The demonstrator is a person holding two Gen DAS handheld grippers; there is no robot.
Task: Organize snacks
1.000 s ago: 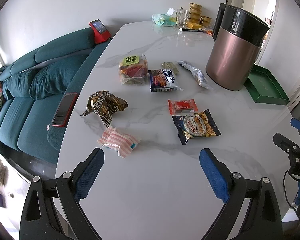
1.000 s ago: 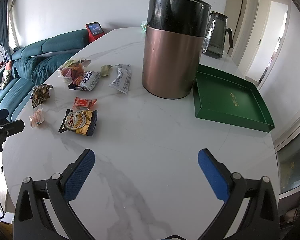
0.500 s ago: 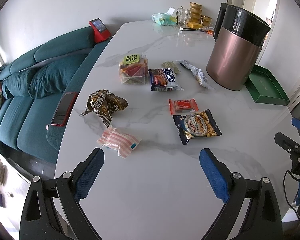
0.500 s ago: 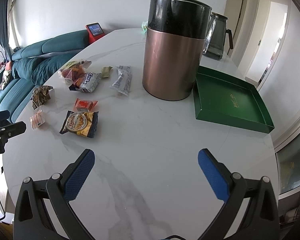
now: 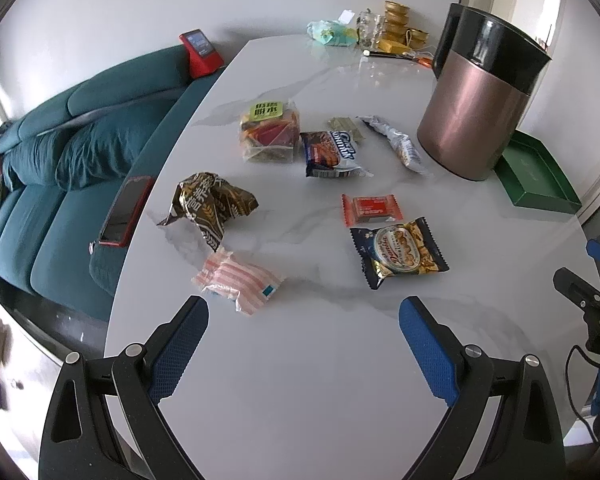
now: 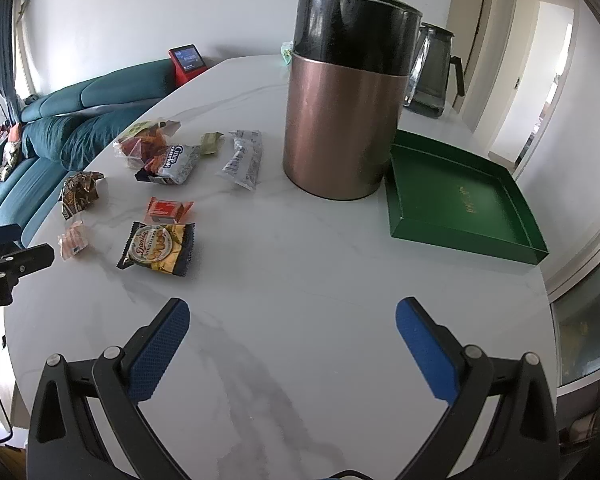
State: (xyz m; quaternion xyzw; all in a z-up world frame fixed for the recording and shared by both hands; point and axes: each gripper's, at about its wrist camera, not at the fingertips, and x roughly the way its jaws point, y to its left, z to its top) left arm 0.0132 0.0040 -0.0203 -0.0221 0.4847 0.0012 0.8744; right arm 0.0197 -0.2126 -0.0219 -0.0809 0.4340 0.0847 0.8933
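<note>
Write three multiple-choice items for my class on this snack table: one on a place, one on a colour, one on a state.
1. Where is the red wafer packet?
A. in the tray
B. beside the Danisa cookie pack
C. on the sofa
2. What colour is the tray?
A. green
B. red
C. white
3. How is the left gripper?
A. shut on a snack
B. open, holding nothing
C. out of view

Answers: 1 B, they lie next to each other on the table; 2 A, walls and floor are green; 3 B, fingers spread, nothing between.

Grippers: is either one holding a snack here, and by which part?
Nothing is held. The left gripper and right gripper are both open above the table, short of the snacks.
</note>
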